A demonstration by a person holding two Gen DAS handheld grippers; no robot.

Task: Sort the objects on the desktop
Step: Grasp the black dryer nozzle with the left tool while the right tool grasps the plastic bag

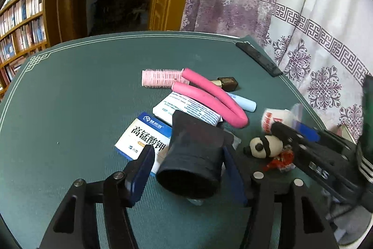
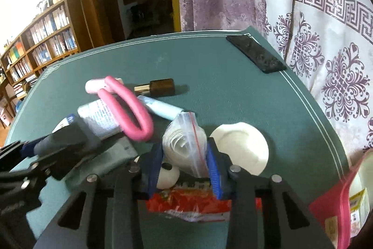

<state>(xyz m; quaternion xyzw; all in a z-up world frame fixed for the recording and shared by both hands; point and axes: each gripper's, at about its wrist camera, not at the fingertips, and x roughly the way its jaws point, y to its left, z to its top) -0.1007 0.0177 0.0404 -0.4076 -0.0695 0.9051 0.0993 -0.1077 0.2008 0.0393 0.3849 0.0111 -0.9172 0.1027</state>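
Observation:
A black flared nozzle (image 1: 193,155) lies on the green mat (image 1: 70,109) between the blue pads of my left gripper (image 1: 188,158). The gripper is open, and a gap shows beside the left pad (image 1: 139,172). Under the nozzle sit a blue-and-white medicine box (image 1: 139,134) and a white printed packet (image 1: 186,107). My right gripper (image 2: 185,155) is shut on a clear zip bag (image 2: 186,144) holding a white roll. Below that bag lie a panda toy (image 2: 167,176) and a red wrapper (image 2: 186,202). The left view shows the right gripper (image 1: 303,139) close by on the right.
A pink hair roller (image 1: 160,77), a bent pink foam rod (image 1: 209,97), a brown bottle (image 2: 160,86) and a light blue tube (image 2: 163,109) lie behind. A white round lid (image 2: 242,146) sits right of the bag. A black phone (image 2: 256,56) lies far right, a pink bin (image 2: 345,202) near right.

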